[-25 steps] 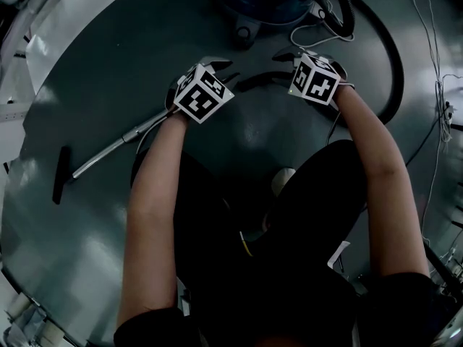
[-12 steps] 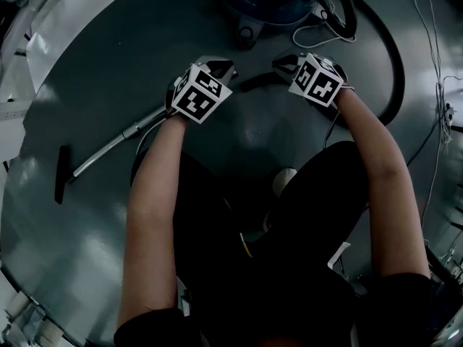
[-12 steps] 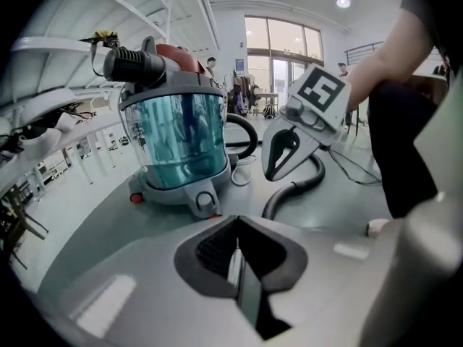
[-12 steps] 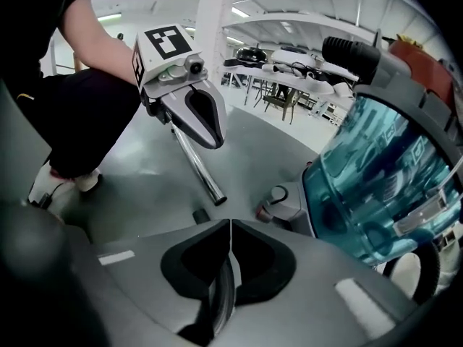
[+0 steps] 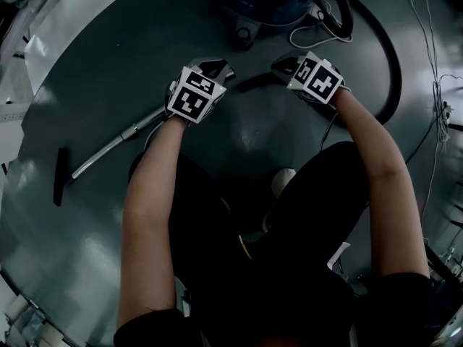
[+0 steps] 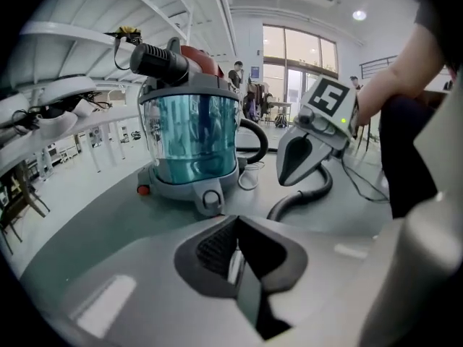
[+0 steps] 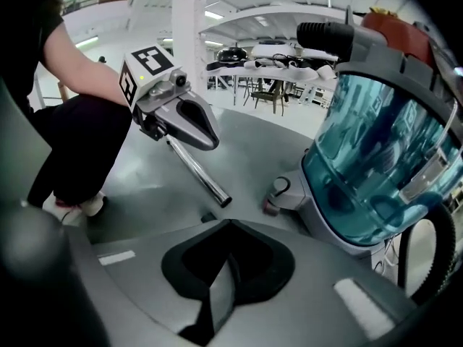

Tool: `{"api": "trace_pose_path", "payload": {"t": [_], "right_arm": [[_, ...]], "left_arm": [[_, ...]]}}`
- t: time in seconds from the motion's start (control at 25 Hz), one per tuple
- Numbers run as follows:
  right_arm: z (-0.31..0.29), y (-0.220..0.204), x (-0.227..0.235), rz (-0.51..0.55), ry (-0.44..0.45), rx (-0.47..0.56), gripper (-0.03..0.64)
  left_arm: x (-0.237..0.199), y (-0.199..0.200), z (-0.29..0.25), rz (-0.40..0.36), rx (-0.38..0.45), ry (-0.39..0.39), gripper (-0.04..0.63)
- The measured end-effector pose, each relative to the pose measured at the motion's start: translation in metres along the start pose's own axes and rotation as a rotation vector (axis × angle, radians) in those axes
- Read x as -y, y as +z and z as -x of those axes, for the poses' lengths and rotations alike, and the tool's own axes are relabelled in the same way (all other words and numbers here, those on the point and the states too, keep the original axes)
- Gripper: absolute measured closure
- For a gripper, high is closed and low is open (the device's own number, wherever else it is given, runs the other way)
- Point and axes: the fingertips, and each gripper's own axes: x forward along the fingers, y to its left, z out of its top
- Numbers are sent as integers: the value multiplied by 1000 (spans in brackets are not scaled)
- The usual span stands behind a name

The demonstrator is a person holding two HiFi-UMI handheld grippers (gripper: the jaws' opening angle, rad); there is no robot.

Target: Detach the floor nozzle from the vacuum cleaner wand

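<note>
Black floor nozzle (image 5: 61, 176) lies on the grey round platform (image 5: 108, 63) at the person's far left, joined to the chrome wand (image 5: 108, 147), which slants up toward the left gripper (image 5: 223, 69). That gripper's jaws are pressed together on nothing. The right gripper (image 5: 281, 65), well apart from the nozzle, is likewise closed and empty, near the blue vacuum canister (image 5: 268, 2).

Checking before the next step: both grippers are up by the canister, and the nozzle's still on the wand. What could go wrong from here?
1. The left gripper and right gripper are shut on nothing. Reaching without reopening would likely just shove the wand.
2. The wand lies loose on the smooth floor. Pulling the floor nozzle unbraced may drag both.
3. The hose curves beside the right gripper and could snag.
</note>
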Motion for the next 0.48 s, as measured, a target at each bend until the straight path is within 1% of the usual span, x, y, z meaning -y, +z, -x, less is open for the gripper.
{"api": "trace_pose_path", "payload": {"t": [0.12,0.2,0.36,0.48], "right_arm": [[3,7,1,-37,-6,43,618],[7,18,2,-69,-23,91,618],[18,47,7,-171,-55,254,618],[25,58,9,-272,-35,354,618]], "left_arm": [[-1,4,0,33,40,22,584],[-5,11,3,85,90,50,585],[-19,23,12,216,178,108,586],[-33,24,18,341,220,149,586]]}}
